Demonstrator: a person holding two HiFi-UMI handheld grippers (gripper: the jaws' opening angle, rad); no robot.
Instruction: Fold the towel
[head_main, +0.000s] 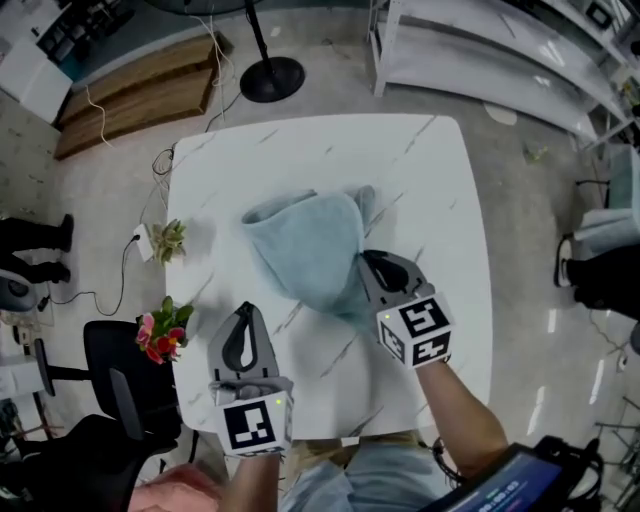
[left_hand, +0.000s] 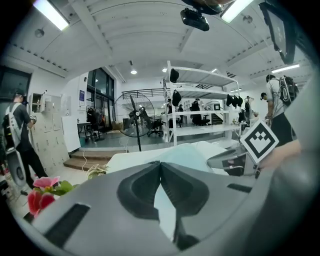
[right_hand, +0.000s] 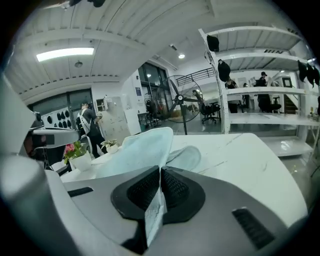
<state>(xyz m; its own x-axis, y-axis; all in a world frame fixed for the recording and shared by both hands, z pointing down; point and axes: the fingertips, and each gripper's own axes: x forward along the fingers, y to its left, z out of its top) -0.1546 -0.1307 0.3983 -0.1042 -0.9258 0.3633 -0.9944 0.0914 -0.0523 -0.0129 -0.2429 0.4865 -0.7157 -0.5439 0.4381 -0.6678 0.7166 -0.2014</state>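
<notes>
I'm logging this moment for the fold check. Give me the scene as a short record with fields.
Towel: light blue, bunched up, mid-table
Table: white, marble-patterned
Right gripper: shut on a towel edge
Left gripper: shut, empty, apart from the towel
By the table's left edge: pink flowers, small plant

Towel (head_main: 305, 250) – soft matt terry cloth; table (head_main: 420, 160) – glossy marble-look.
</notes>
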